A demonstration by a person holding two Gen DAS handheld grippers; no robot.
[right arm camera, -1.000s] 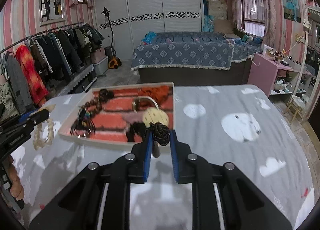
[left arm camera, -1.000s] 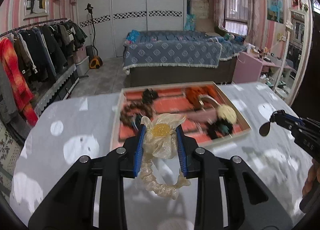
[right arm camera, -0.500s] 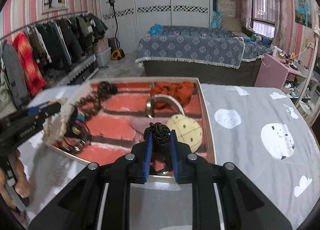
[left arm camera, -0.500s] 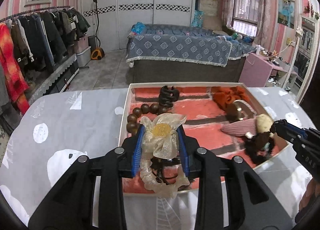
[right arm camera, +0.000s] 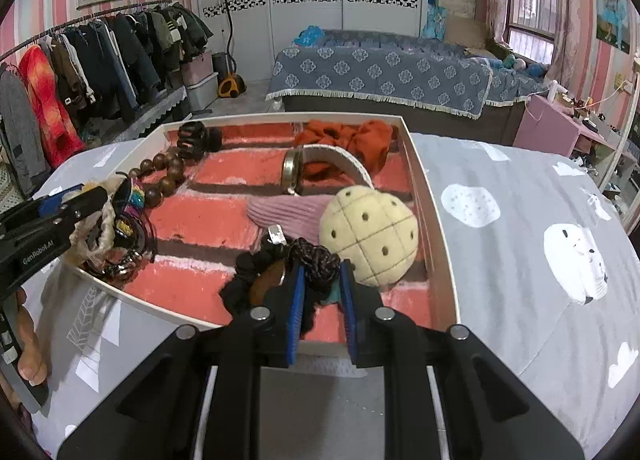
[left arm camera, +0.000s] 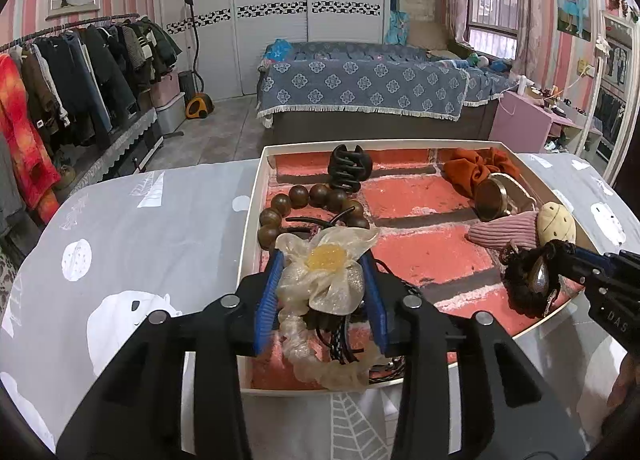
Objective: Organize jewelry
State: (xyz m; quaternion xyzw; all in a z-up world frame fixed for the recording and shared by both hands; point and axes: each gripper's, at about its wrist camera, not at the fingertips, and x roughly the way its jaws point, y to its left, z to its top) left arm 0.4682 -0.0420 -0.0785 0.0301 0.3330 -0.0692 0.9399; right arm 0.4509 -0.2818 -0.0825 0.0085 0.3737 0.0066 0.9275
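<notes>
A grey, cloud-patterned worktop (right arm camera: 520,195) in a bedroom carries a shallow white tray (left arm camera: 251,219) lined with a red brick print, into which hair ornaments and jewelry are being gathered. Over the tray's near left corner, the left hand-held gripper (left arm camera: 324,284) pinches a sheer cream flower scrunchie (left arm camera: 326,272) by its bloom, the ruffled band hanging down onto the lining, apparently so it can be let go inside the rim beside a wooden bead bracelet (left arm camera: 304,199) and a black claw clip (left arm camera: 349,171) at the far side. Over the near right corner, the right hand-held gripper (right arm camera: 320,284) is pressed onto a black braided hair tie (right arm camera: 316,260), held low over the tray floor, seemingly ready for release; whether the tie touches the lining cannot be told. Just beside it lie a round cream plush ornament (right arm camera: 370,232) and a pink ribbed piece (right arm camera: 280,211), with an orange scrunchie (right arm camera: 348,139) and a white-strapped watch (right arm camera: 316,165) toward the far right. Both pieces look all but delivered; opening each hand-held gripper appears to be what remains.
</notes>
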